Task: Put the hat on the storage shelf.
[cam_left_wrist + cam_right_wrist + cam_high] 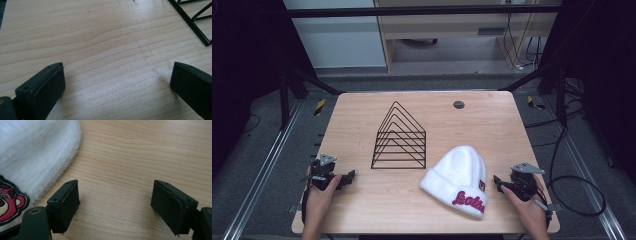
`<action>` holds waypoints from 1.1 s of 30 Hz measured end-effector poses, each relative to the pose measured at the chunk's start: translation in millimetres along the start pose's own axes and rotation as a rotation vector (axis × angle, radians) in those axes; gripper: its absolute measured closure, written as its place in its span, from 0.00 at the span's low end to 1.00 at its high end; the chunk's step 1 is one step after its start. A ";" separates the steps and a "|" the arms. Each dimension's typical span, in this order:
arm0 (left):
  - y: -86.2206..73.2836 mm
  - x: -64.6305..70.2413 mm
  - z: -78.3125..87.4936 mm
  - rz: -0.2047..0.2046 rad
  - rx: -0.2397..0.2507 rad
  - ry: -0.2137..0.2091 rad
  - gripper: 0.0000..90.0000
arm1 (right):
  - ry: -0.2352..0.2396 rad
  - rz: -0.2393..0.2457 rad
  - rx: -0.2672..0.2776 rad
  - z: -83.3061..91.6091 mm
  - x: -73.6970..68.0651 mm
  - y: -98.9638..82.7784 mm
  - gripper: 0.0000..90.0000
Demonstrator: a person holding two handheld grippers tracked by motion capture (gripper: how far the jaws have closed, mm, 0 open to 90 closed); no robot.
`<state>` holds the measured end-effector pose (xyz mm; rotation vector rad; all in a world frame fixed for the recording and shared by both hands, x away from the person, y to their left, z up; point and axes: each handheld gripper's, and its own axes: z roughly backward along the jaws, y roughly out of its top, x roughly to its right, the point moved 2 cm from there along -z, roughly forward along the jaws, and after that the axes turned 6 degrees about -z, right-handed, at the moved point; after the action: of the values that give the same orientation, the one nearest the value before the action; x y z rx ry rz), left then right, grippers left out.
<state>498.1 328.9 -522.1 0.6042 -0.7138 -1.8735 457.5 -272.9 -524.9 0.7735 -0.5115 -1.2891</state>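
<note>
The right gripper (115, 202) is parked right by the white fuzzy beanie (460, 176), jaws spread with nothing but bare wood between them. The beanie is laid on its side at the near right of the wooden table (362, 200), just beside the black wire rack (400, 137). The left gripper (343, 178) is spread wide too, empty. Only a pinch of fluff could get grabbed, so the beanie might slip out or get snagged on the rack's wires.
</note>
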 end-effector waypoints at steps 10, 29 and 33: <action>-0.1 0.4 0.2 0.000 -0.001 -0.001 0.00 | 0.037 0.026 -0.044 -1.7 -3.8 4.7 0.18; -0.1 0.5 0.3 -0.001 -0.001 -0.001 0.00 | 0.070 0.252 -0.200 -14.3 -38.1 116.1 0.51; -0.1 0.5 0.3 0.000 -0.001 -0.001 0.00 | 0.100 0.272 -0.207 -21.3 -48.3 128.7 0.58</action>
<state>497.7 328.6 -522.0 0.6027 -0.7139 -1.8747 546.0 -209.9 -438.0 0.5705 -0.3816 -1.0267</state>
